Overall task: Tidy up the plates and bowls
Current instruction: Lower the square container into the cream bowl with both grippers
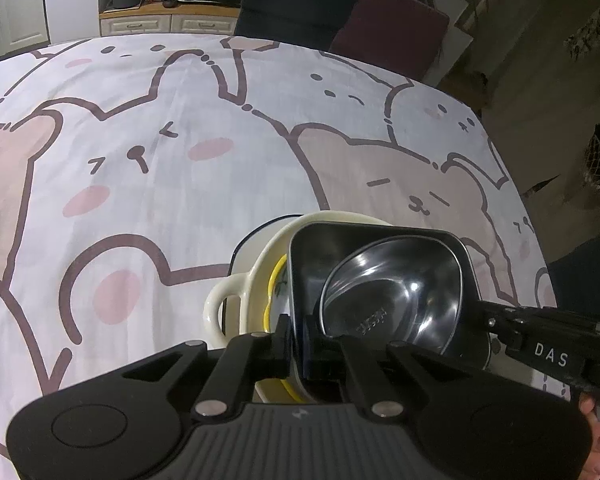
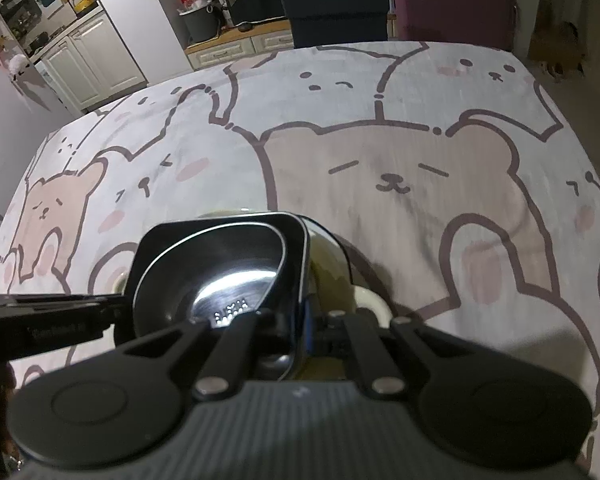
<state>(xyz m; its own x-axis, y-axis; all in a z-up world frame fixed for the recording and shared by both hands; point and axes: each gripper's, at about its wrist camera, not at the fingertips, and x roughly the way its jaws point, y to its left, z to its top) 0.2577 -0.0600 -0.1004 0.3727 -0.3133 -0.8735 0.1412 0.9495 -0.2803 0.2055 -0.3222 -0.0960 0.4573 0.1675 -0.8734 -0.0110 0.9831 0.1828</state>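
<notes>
A black square dish (image 1: 340, 248) holds a shiny steel bowl (image 1: 392, 292) and sits tilted in a cream two-handled pot (image 1: 236, 296) with a yellow-rimmed plate (image 1: 274, 280) inside. My left gripper (image 1: 298, 340) is shut on the dish's near wall. My right gripper (image 2: 302, 328) is shut on the dish's (image 2: 204, 236) opposite wall beside the steel bowl (image 2: 220, 280); it enters the left wrist view from the right (image 1: 488, 316). The cream pot (image 2: 370, 300) shows under the dish.
The table carries a cartoon bear cloth (image 1: 180, 184) (image 2: 400, 168). A dark chair (image 1: 300, 0) and a maroon chair (image 1: 388, 20) stand at the far edge. Kitchen cabinets (image 2: 92, 56) are beyond on the left.
</notes>
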